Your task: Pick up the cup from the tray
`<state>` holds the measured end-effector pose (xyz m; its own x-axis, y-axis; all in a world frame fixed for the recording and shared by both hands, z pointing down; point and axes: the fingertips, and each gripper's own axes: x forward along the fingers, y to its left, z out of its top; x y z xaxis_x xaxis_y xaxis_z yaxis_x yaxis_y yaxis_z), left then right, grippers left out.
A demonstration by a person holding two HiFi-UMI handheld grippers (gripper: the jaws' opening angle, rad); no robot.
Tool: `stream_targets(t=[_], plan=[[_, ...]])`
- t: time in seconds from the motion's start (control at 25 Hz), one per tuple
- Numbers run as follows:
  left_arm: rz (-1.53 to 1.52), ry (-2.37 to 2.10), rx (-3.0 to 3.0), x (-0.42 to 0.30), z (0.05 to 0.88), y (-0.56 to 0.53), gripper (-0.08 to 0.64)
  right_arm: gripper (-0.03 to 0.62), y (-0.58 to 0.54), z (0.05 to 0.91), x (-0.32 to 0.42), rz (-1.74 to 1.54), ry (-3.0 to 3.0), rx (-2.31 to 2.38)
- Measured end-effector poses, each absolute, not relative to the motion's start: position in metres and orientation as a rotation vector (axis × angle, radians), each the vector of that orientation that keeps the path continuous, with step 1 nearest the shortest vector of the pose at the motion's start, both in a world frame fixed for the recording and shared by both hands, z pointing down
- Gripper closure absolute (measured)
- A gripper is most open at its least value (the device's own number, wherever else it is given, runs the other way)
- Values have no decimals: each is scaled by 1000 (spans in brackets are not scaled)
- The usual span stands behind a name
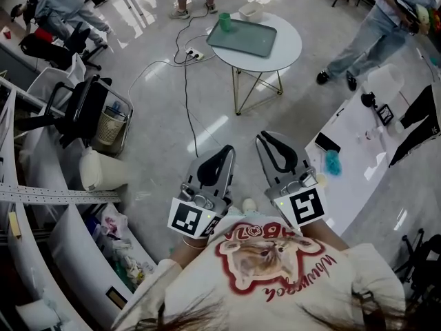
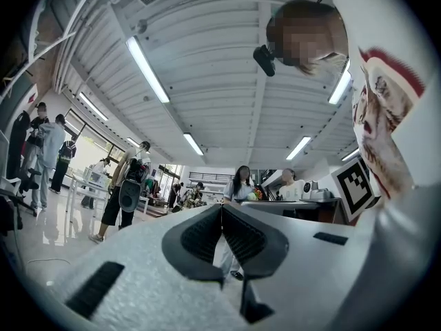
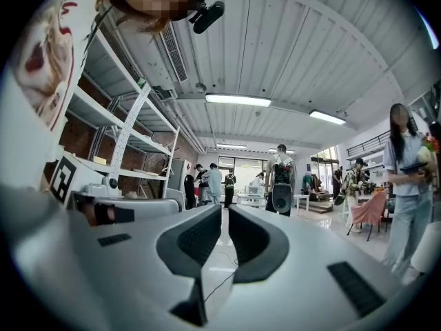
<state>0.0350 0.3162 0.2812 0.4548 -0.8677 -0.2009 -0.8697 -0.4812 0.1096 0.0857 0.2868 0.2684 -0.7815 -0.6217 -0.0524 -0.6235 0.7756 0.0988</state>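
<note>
The pale glossy floor takes up most of the head view, and a wide stretch of it lies between the person and the work. On its far side stands the round white bench on thin metal legs. On it lies the flat grey-green tray, with nothing on it apart from one thing at its far left corner.

Both tools are held low, close to the person's chest and well apart from the bench. The left tool has its jaws pressed together at the tips with nothing between them. The right tool is also closed as far as it goes, showing only a thin slit between the pads, and it is empty. The gripper views point out across the room, not at the tray.

The small green cup stands upright on that corner of the tray, just beside the rim. It looks like light, stiff plastic, probably empty, though its inside cannot be made out from here. A cup like this is likely smooth-walled, so it may tip or skid if nudged. The surest hold would be across the wall near mid-height, or one jaw inside the rim and one outside. Either tool must first spread its jaws.
</note>
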Motion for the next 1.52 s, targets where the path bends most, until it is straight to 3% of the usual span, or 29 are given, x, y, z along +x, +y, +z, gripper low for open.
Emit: stream_targets(t=[0.72, 1.52], plan=[[338, 1634, -2661, 17, 296, 242, 546, 543, 206, 286, 81, 81, 2933, -1054], [318, 1475, -2708, -99, 281, 33, 546, 543, -2, 263, -28, 102, 2832, -1202]])
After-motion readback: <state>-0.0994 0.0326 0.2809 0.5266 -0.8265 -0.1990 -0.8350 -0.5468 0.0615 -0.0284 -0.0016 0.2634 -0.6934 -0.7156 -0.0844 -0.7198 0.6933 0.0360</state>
